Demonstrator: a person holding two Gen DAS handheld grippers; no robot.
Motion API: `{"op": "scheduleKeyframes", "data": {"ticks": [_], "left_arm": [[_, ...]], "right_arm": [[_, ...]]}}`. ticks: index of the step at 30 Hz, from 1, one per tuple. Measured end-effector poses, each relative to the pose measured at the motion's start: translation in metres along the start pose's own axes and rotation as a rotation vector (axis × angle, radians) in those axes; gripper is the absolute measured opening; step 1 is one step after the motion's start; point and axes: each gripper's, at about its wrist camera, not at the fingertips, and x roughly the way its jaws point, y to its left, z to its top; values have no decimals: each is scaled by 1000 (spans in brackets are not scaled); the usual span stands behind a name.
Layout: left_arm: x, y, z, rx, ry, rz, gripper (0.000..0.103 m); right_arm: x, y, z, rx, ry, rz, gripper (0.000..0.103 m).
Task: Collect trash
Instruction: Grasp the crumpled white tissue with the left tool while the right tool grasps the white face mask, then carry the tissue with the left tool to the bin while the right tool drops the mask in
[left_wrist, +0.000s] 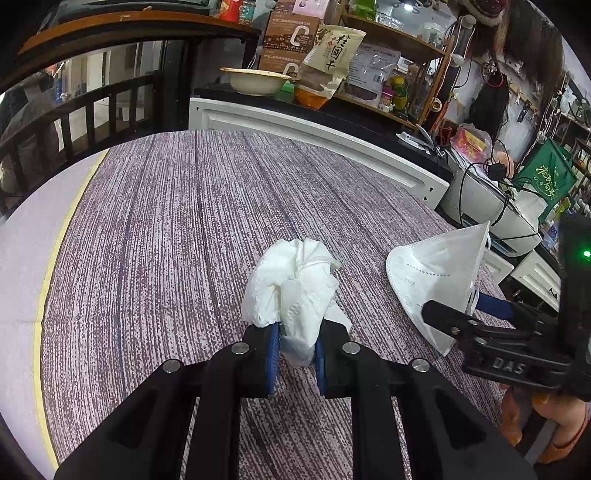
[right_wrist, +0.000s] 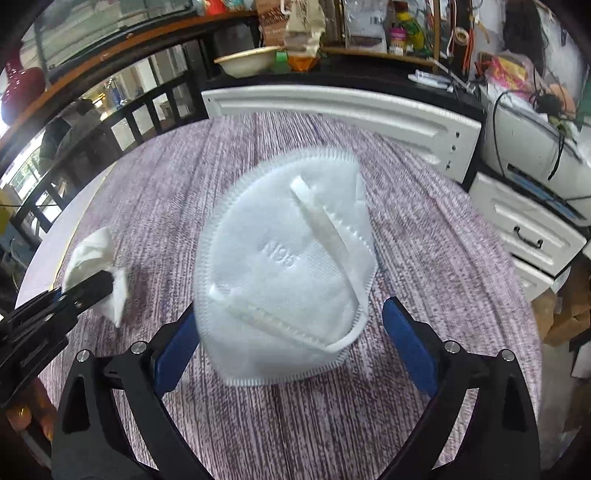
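Observation:
My left gripper (left_wrist: 297, 350) is shut on a crumpled white tissue (left_wrist: 295, 291) and holds it over the purple striped tablecloth (left_wrist: 166, 240). The tissue (right_wrist: 94, 264) and the left gripper (right_wrist: 88, 291) also show at the left of the right wrist view. A white folded face mask (right_wrist: 284, 269) sits between the wide-open blue pads of my right gripper (right_wrist: 295, 339); whether it touches a pad or the table I cannot tell. In the left wrist view the mask (left_wrist: 436, 280) stands at the right gripper (left_wrist: 469, 314).
The round table (left_wrist: 22, 280) has a pale rim with a yellow line. A white panel (left_wrist: 314, 136) stands at its far edge. Behind are a black counter with a bowl (left_wrist: 255, 79) and snack bags, shelves, a printer (left_wrist: 487, 206) and white drawers (right_wrist: 528, 229).

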Motion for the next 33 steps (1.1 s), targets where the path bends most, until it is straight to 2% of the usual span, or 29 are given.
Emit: {"op": "scheduleKeyframes", "data": {"ticks": [1,2,4,5,6,7,8,16,20,25,33], "left_arm": [[0,1,0,-2,1,-2,16],[0,1,0,-5,1,-3,16],[1,1,0,0,3,-5,16],[1,1,0,2,4,-5,16],[2,0,-1,3,5,-5,16],[2,0,-1,6,6,-6,16],[3,-1,-1,9,8,-6,16],[2,-10,-4,46,1,-7,16],[7,-17,-6,55,18,-24,16],[7,-34,-9,100,33,-2,16],[-30,-73,-31,209,32,-18,16]], "right_arm": [[4,0,0,0,15,-1,82],[3,2,-1,-23,-1,-32,65],[2,6,-1,-69,-1,-57,47],[1,5,-2,-70,2,-43,38],[-1,4,-2,-72,4,-31,34],[-4,4,-3,-80,1,-28,24],[-9,3,-5,-92,-6,-22,21],[-55,-11,-31,-82,-57,42,10],[-88,-24,-53,-67,-92,71,9],[-123,-47,-79,-46,-124,88,9],[-162,-71,-121,-25,-190,99,9]]}}
